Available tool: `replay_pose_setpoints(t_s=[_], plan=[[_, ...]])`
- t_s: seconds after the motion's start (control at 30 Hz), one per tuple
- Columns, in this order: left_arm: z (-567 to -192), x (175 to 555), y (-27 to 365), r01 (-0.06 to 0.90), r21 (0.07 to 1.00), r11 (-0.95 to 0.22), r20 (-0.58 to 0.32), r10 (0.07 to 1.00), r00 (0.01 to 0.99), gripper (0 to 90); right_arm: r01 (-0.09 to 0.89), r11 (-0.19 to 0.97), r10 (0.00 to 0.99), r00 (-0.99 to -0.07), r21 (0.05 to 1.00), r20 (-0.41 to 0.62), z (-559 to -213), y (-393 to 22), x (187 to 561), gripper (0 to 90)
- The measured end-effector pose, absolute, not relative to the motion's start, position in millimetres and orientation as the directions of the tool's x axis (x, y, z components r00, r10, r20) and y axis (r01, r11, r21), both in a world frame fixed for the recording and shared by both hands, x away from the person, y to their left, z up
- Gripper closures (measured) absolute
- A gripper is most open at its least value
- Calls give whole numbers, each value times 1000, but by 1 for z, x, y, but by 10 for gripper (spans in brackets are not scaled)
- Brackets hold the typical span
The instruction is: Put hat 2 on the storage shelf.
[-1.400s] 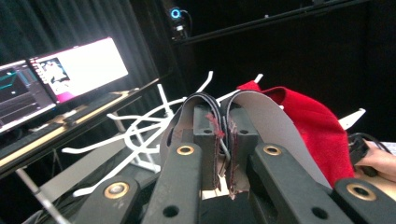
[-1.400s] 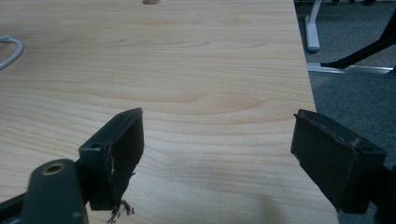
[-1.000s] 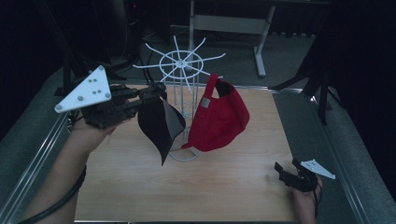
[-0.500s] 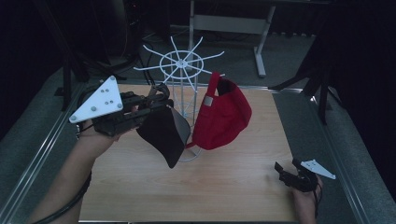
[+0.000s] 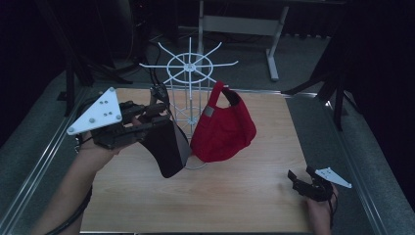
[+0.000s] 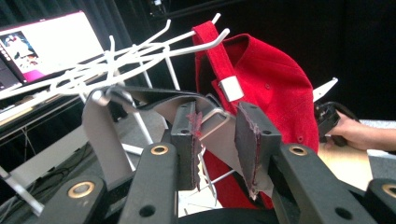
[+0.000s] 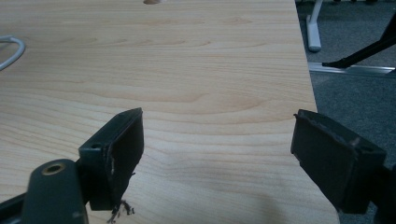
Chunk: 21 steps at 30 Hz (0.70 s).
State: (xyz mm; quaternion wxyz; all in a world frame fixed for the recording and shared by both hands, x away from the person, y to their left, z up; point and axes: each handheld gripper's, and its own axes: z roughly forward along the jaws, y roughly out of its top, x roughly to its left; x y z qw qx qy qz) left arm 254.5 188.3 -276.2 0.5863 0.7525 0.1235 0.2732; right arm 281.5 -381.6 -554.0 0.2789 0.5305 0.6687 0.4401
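Hanging is the step in hand: the black cap (image 5: 166,149) is being put on the white wire rack (image 5: 191,66), next to the red cap (image 5: 222,129) that already hangs from one of its hooks by the back strap. In the left tool view the black cap's strap (image 6: 140,93) lies over a white hook, and the left tool (image 6: 219,135) has just been letting its jaws apart; a grey fold of the cap sits between the pads, but they stand clear of it, so the grip looks let go. In the high view the cap droops beside the rack's stem, just above the table (image 5: 235,196), touching or nearly touching the red cap.

Next, as I judge it, the left tool (image 5: 154,115) should widen a little more and draw back toward the person without snagging the strap, so the cap's weight settles on the hook; a tug sideways could pull it off or rock the rack.

The left forearm reaches in from the lower left, hand raised to hook height, tool pointing level at the rack. The right hand (image 5: 320,203) rests low at the table's near right corner, its right tool (image 5: 298,178) spread wide and empty over bare wood.
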Motion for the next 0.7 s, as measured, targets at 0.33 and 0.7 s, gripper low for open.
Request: replay_pose_setpoints(t_s=[0.33,0.7], plan=[[-288,246,203,-115,952,-282,259,551,793,664,465,55,955,-282,884,89,-554,-381,282,170],[-310,237,217,-68,956,-284,225,566,793,642,463,57,955,-282,884,87,-554,-381,281,170]])
